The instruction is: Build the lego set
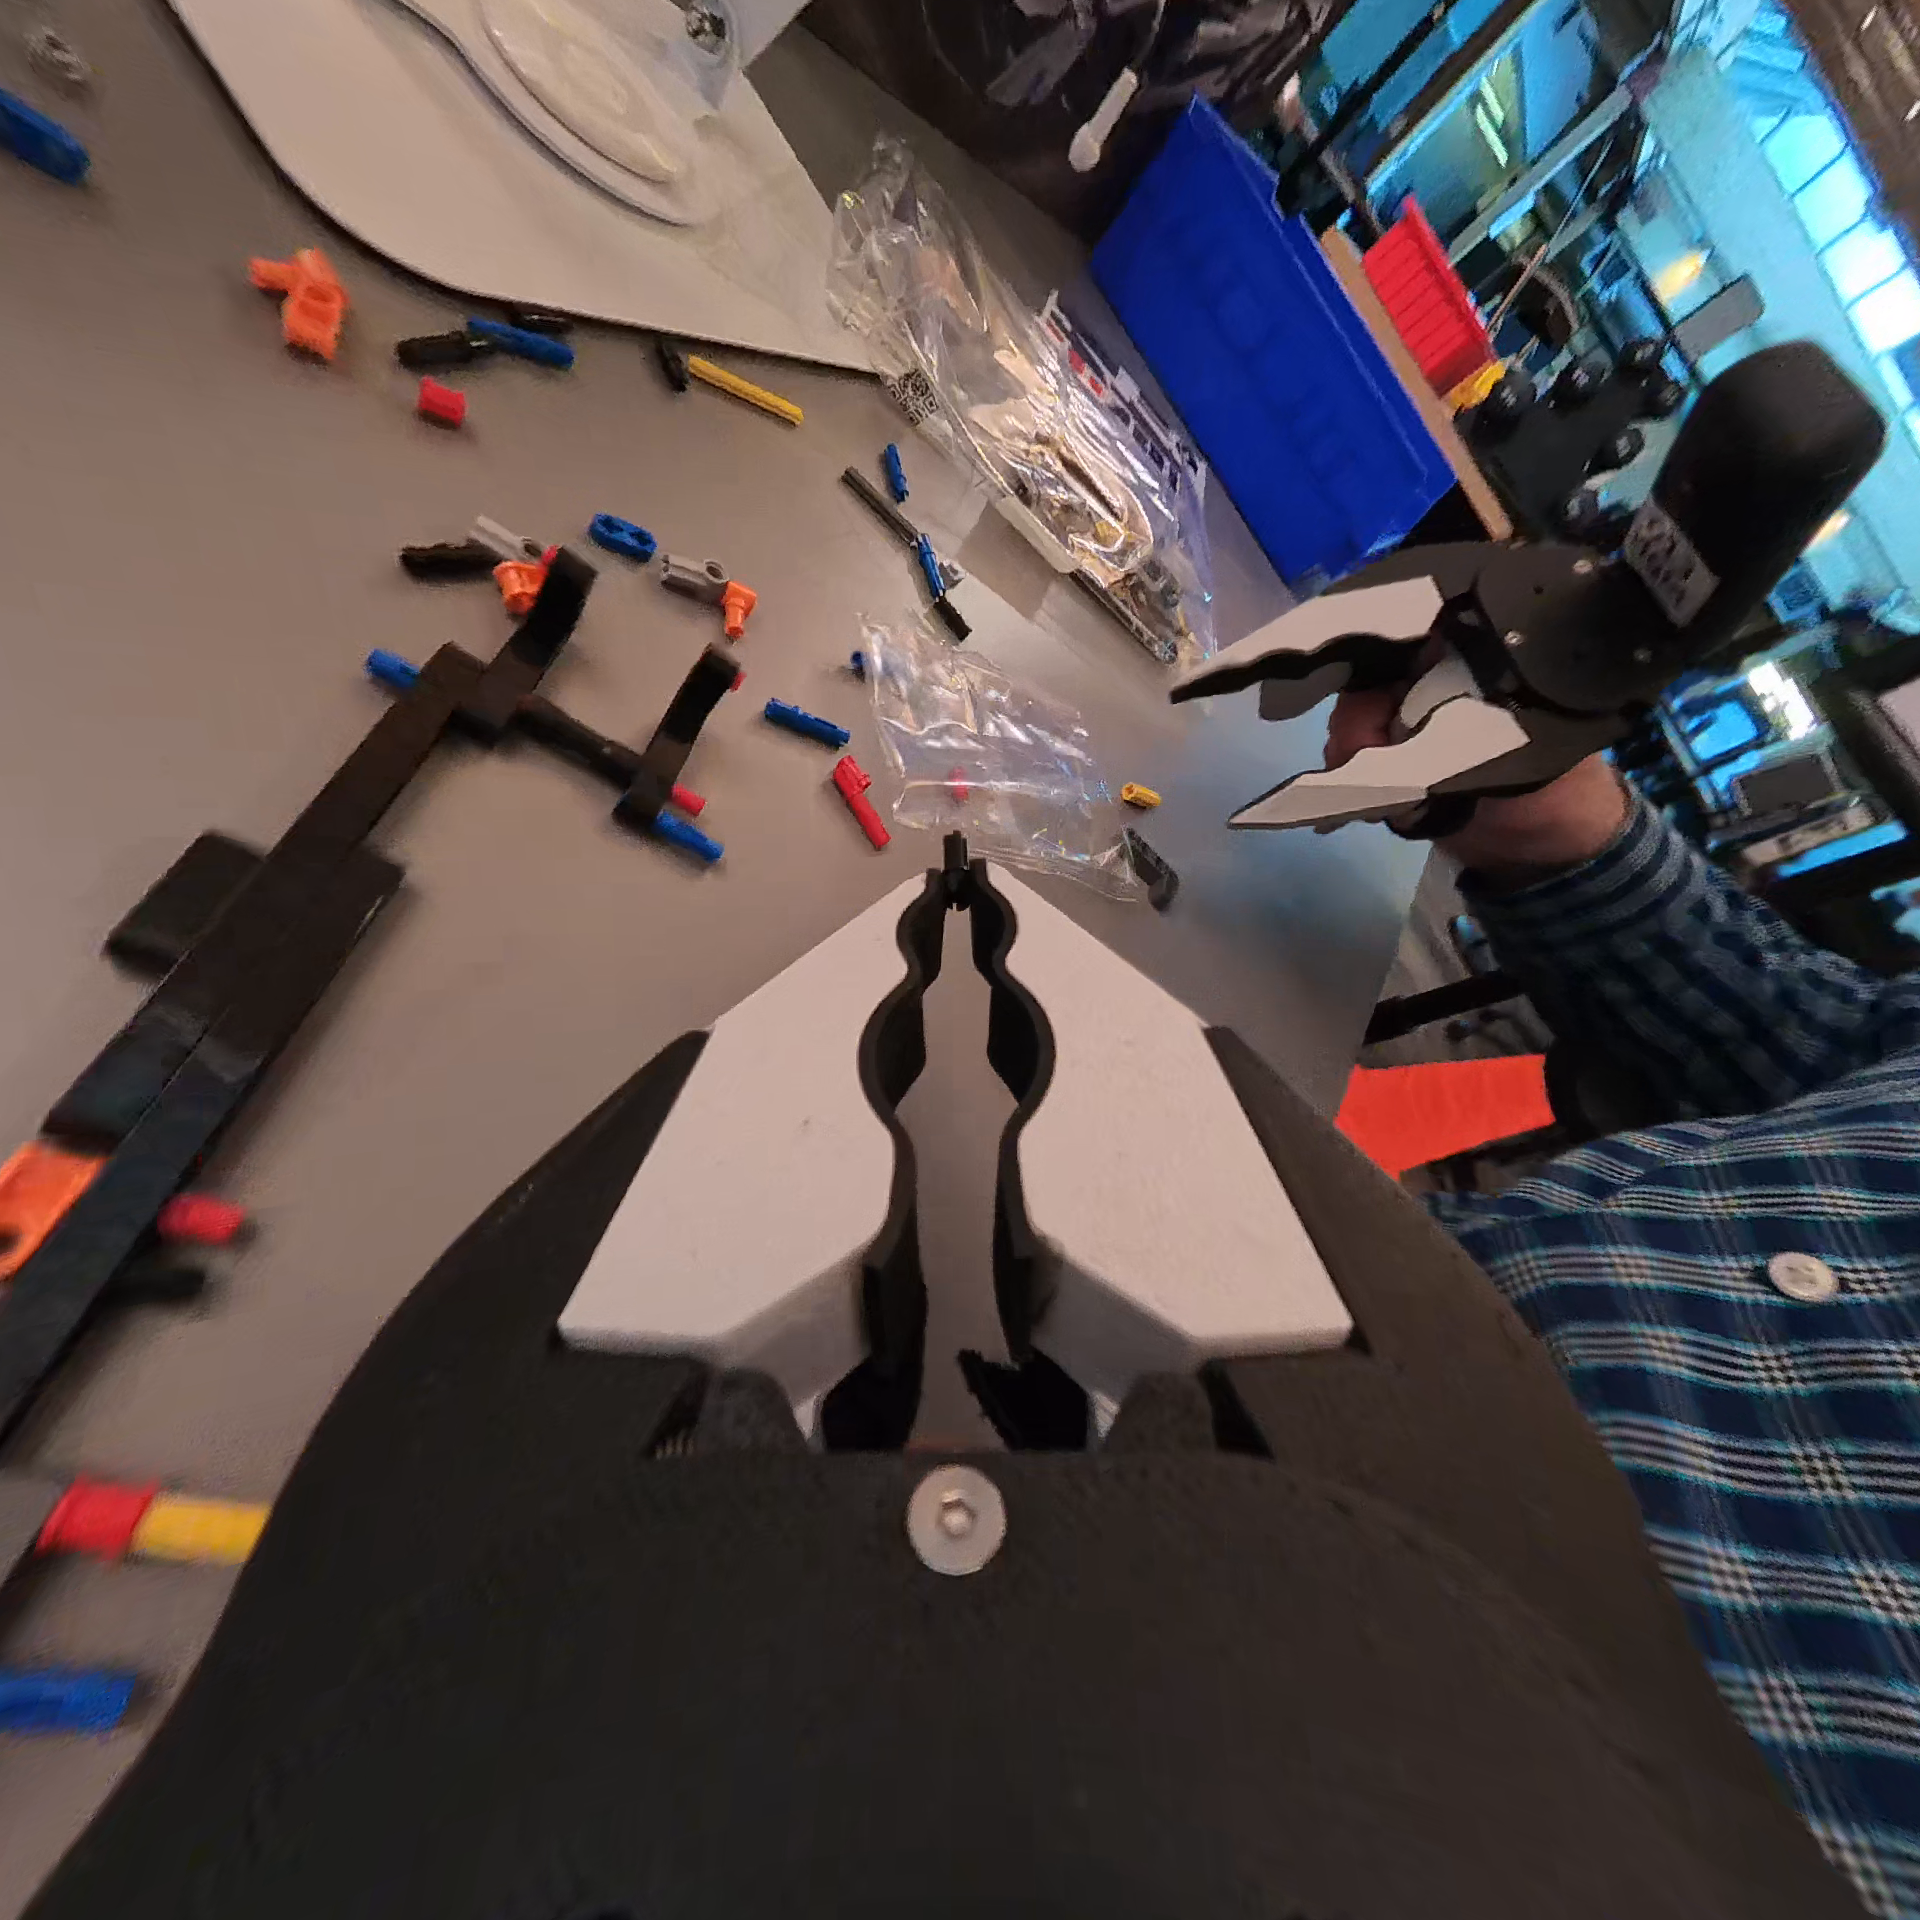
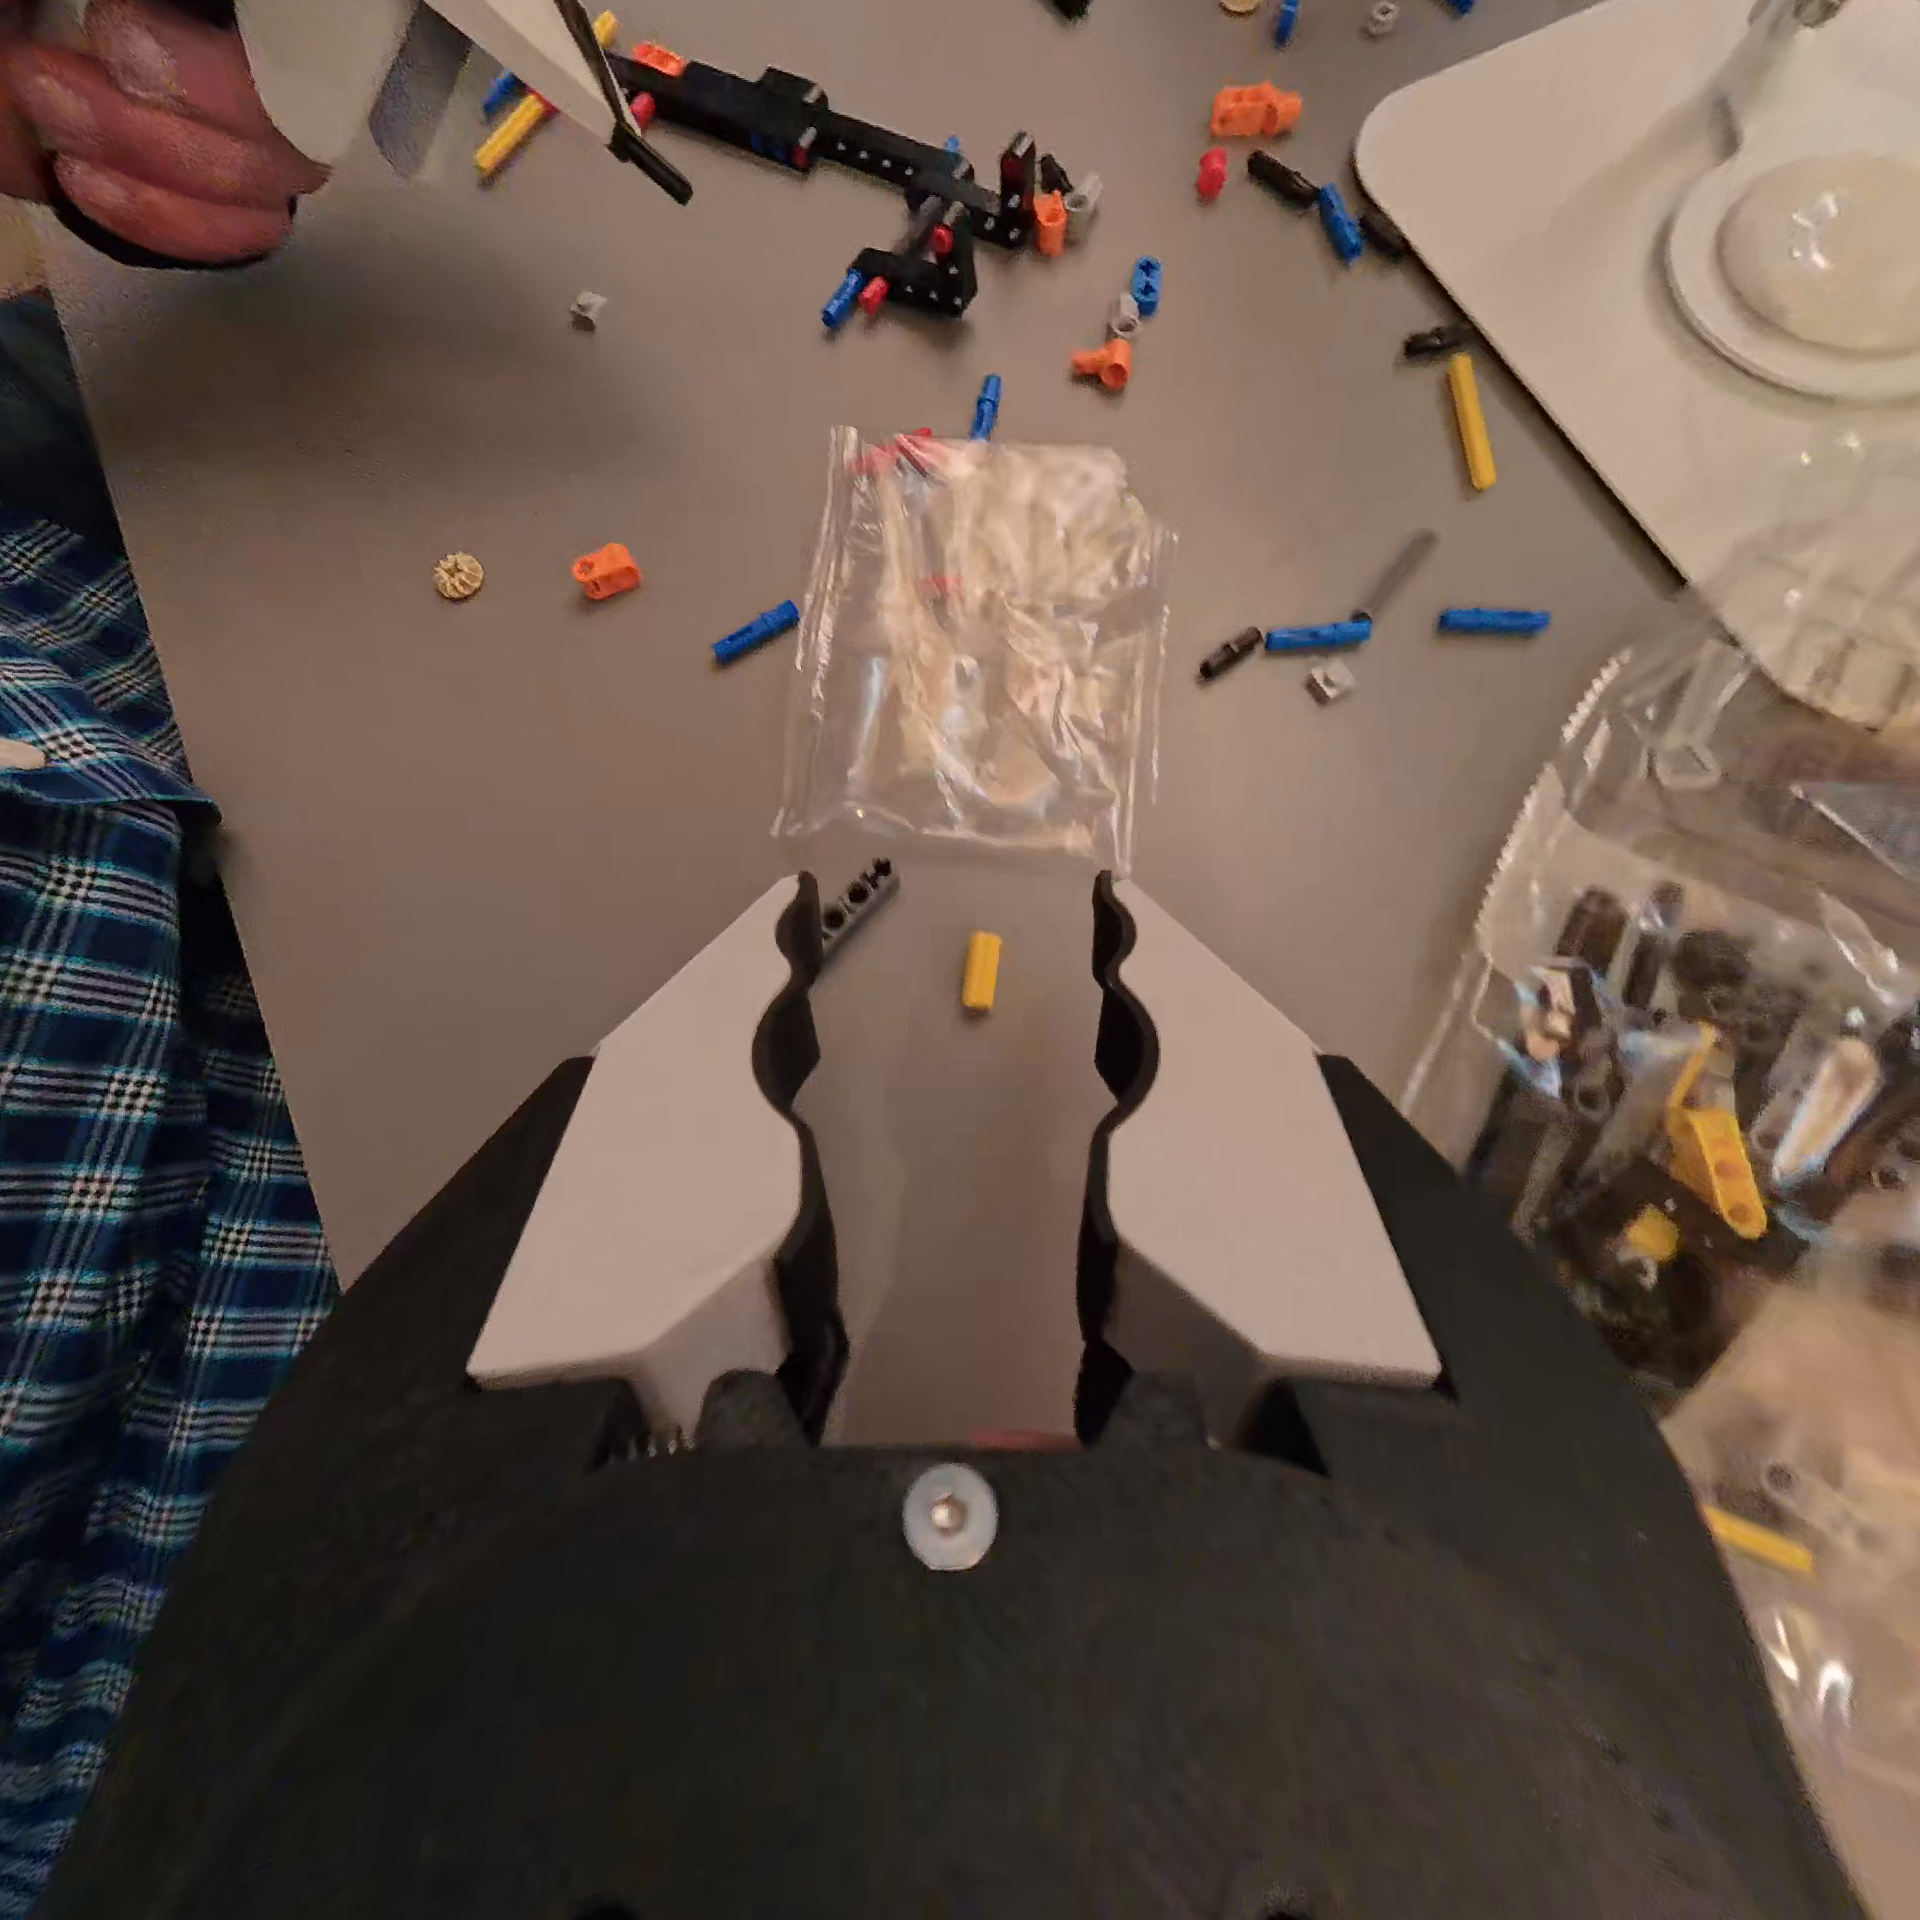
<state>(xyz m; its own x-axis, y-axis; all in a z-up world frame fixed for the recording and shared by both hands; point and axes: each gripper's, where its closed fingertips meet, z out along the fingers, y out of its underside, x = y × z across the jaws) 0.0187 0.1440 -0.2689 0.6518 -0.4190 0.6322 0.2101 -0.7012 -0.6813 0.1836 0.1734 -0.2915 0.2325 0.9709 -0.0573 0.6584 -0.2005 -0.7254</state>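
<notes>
My left gripper (image 1: 954, 896) is shut on a thin black axle (image 1: 954, 854) that pokes out of its tips, held above the grey table. It also shows at the top left of the right wrist view (image 2: 621, 127), with the axle (image 2: 652, 168) sticking out. A black lego frame (image 1: 540, 707) lies on the table to the left; it also shows in the right wrist view (image 2: 883, 156). My right gripper (image 2: 951, 894) is open and empty, low over the table. A short yellow pin (image 2: 980, 969) lies between its fingers and a dark grey beam (image 2: 860, 896) lies by its left fingertip. The right gripper also shows in the left wrist view (image 1: 1205, 758).
A clear small bag (image 2: 977, 644) lies just past the right gripper. A big bag of parts (image 2: 1683, 1091) is at the right and a white board (image 2: 1538, 260) at the far right. Blue, red, orange and yellow pins lie scattered about. A blue bin (image 1: 1247, 343) stands behind. A plaid sleeve (image 1: 1714, 1351) is near. My right fingertips sit around 20 cm from my left ones.
</notes>
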